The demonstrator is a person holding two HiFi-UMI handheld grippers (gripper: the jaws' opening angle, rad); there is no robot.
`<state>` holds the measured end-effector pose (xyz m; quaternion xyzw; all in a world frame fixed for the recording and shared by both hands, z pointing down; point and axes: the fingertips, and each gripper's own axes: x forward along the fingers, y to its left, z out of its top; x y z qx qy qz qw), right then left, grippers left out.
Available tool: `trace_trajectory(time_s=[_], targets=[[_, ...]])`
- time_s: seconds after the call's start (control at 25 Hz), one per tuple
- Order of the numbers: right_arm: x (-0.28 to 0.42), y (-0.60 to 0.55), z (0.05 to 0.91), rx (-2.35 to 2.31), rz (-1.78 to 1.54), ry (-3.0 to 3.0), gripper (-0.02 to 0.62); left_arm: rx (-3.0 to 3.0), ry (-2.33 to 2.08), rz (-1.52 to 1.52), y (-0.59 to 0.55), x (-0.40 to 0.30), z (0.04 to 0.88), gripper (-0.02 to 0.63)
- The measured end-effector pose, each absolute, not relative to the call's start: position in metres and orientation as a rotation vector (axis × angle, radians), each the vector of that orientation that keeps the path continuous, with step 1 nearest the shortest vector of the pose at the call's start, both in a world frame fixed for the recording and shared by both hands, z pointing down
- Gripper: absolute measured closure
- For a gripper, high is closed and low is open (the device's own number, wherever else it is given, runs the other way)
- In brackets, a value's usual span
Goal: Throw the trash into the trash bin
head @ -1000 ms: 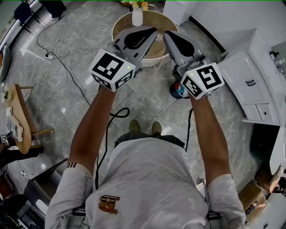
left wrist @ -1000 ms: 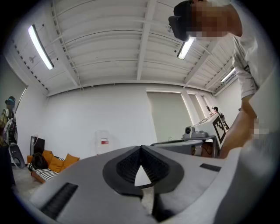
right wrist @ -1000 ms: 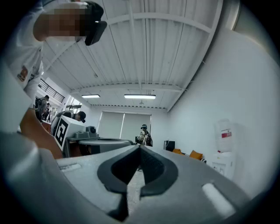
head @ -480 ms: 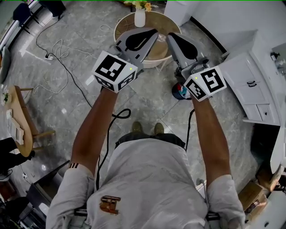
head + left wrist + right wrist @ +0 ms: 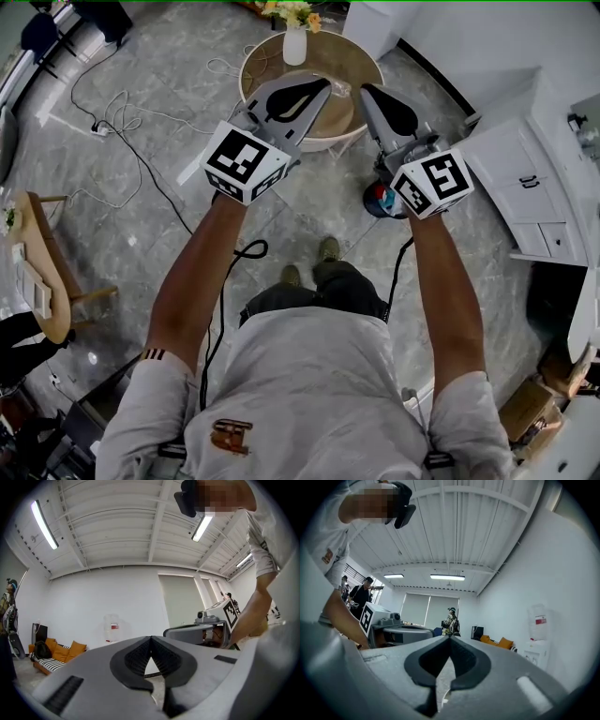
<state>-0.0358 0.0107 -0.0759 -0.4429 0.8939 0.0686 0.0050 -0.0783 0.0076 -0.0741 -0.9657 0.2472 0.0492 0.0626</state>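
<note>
**Both grippers closed and empty above a round surface, bin on the floor below**

Head view. The person stands on a grey marble floor [image 5: 159, 159] with both arms stretched forward. The left gripper [image 5: 323, 87] and the right gripper [image 5: 367, 91] are held side by side, close but apart. Their tips point over the near rim of a round wooden surface [image 5: 323, 52]. That surface carries a white vase [image 5: 294, 47] of yellow flowers [image 5: 292, 13]. A small pale item [image 5: 339, 87] lies on it between the two gripper tips, too small to identify. The trash bin [image 5: 378, 200], small, dark and round with red and blue contents, stands on the floor just beside the surface. It is partly covered by the right gripper. Loose cables [image 5: 122, 117] run across the floor at the left, and a white cabinet [image 5: 525, 178] stands at the right.

Left gripper view. The fingers [image 5: 133, 656] meet at their tips with nothing between them. Beyond them are a white wall, a water dispenser [image 5: 111, 627] and an orange sofa [image 5: 58, 651]. The right gripper shows at the right.

Right gripper view. The fingers [image 5: 466, 660] are likewise pressed together at the tips and empty. The left gripper shows at the left, and people [image 5: 451, 620] stand in the far background.
</note>
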Motion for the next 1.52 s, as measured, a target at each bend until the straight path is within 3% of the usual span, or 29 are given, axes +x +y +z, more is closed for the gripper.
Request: trace_trajectory(time_s=[1.0, 1.52], targets=[[0.033, -0.189, 0.056, -1.27, 0.204, 3.089, 0.584, -2.934, 0.976, 0.026, -0.186, -0.013, 0.025, 0.607], [0.025, -0.212, 0.133, -1.333, 0.149, 3.219, 0.494, -3.005, 0.896, -0.017, -0.205, -0.019, 0.088, 0.607]])
